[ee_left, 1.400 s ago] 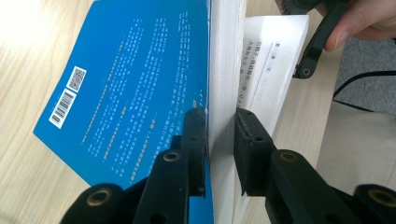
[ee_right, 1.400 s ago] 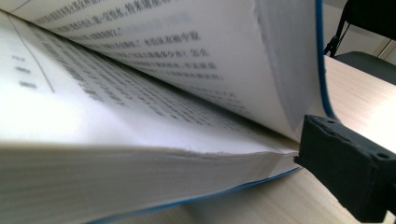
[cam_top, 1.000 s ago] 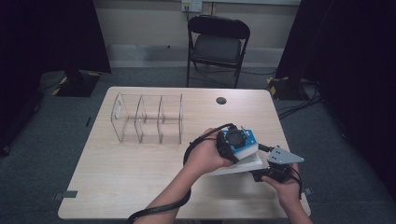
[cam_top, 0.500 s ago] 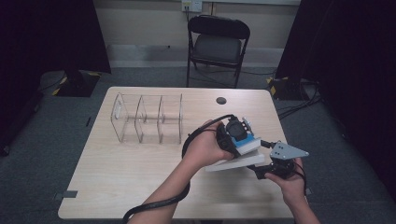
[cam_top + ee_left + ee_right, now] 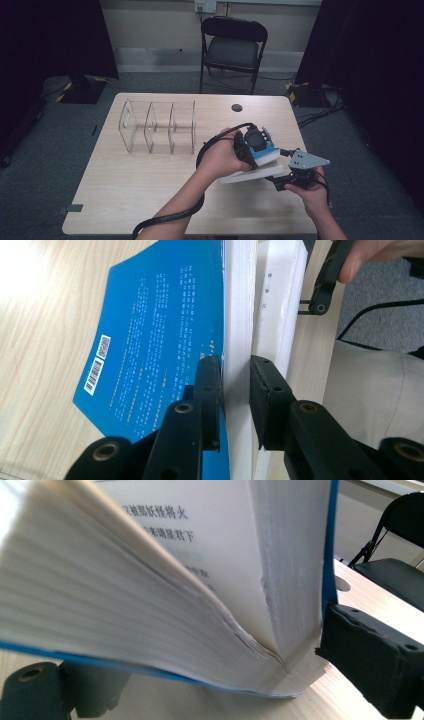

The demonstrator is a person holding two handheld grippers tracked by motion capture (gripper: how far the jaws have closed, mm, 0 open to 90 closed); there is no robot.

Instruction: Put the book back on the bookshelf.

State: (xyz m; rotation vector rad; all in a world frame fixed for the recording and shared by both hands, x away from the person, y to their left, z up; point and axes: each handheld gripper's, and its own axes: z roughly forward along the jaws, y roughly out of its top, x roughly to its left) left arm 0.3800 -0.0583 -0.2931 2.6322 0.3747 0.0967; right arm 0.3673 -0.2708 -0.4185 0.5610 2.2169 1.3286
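The clear organizer [image 5: 157, 127] holds nothing; both the left gripper [image 5: 235, 390] and right gripper [image 5: 285, 181] clamp the blue book [image 5: 160, 335].

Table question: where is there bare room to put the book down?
The table is bare along the near left, in front of the clear rack. Another free strip lies between the rack and the black disc. The near right is crowded by both grippers and the book.

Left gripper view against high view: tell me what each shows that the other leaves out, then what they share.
Left gripper view alone: a barcode and lines of print on the blue book's cover, with the left tongs clamped on part of its white page block. High view alone: the clear divided rack, the folding chair and the right tongs. Shared: the book, the left tongs and the wooden table.
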